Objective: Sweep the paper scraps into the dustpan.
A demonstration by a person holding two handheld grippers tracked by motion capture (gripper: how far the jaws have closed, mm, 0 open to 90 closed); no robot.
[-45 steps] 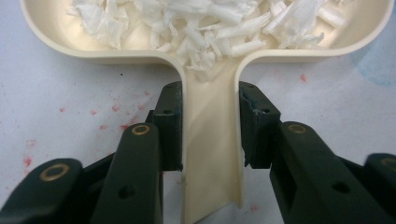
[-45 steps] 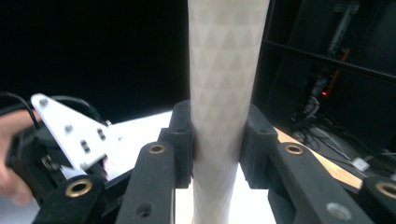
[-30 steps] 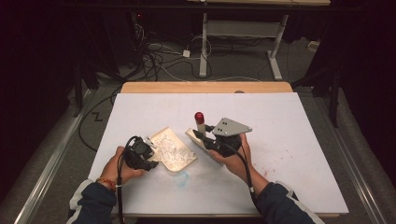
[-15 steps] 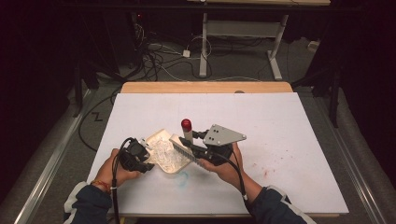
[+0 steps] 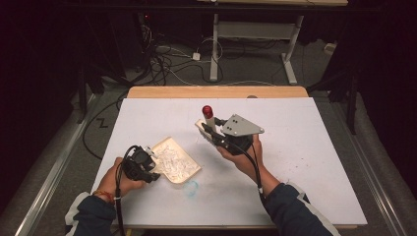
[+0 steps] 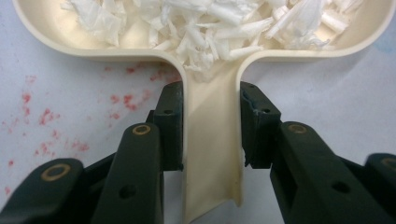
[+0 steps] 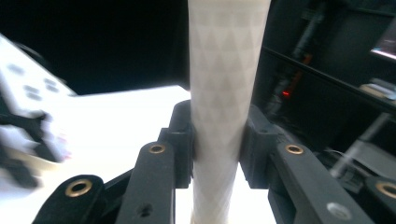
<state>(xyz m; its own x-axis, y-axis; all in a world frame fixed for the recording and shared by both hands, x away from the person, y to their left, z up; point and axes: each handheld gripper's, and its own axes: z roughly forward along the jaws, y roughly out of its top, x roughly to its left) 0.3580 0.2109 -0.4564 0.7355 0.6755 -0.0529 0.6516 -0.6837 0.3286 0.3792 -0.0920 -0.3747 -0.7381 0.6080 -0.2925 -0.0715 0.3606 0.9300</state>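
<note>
On table (image 5: 314, 147): left tool (image 6: 210, 126) pinches dustpan (image 5: 174, 160) handle; right tool (image 7: 217, 144) clamps brush (image 5: 209, 118) handle, raised.

Cream dustpan (image 6: 212, 140) with white paper shreds (image 6: 219, 28), white brush handle (image 7: 226, 93) patterned with faint triangles, red tip (image 5: 207, 111), black grippers, white table (image 5: 314, 147) flecked red (image 6: 42, 116), blue-green smudge (image 5: 191, 187)

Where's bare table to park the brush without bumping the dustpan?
Bare: the table's right part beyond the right claw, and the strip along its far edge past the brush. Crowded: near left, where the left claw grips the dustpan of paper shreds, beside a blue mark.
</note>
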